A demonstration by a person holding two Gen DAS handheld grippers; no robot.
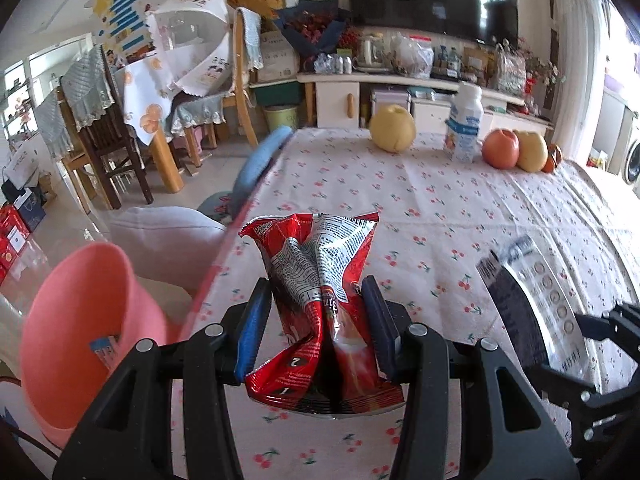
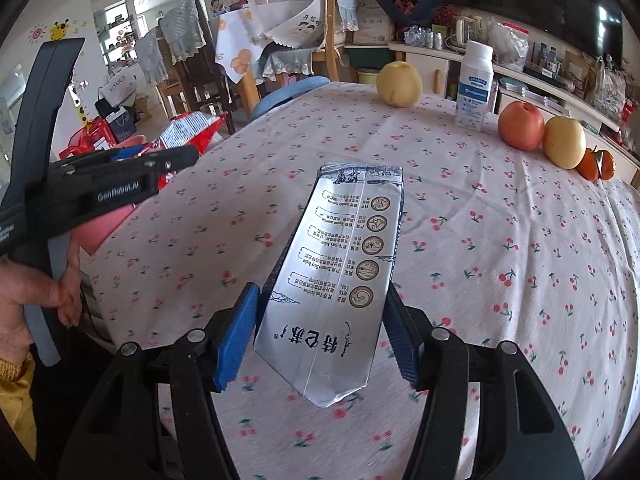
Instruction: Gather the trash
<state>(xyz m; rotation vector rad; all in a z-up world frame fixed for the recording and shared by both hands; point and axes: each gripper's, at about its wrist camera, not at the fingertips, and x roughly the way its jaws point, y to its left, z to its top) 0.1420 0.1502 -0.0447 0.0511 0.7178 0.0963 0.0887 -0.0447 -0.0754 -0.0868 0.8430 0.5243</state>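
Bright daylight from the right, blown out at that edge. Glare on the silver carton [image 2: 334, 276]. Table edge [image 1: 224, 256] and pink bin [image 1: 80, 320] blurred. Heavy fisheye bending, dark corners.

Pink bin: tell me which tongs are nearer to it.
Left. The left tongs, shut on the red wrapper, hang at the table edge beside the pink bin; the right tongs, with the carton, are further over the table.
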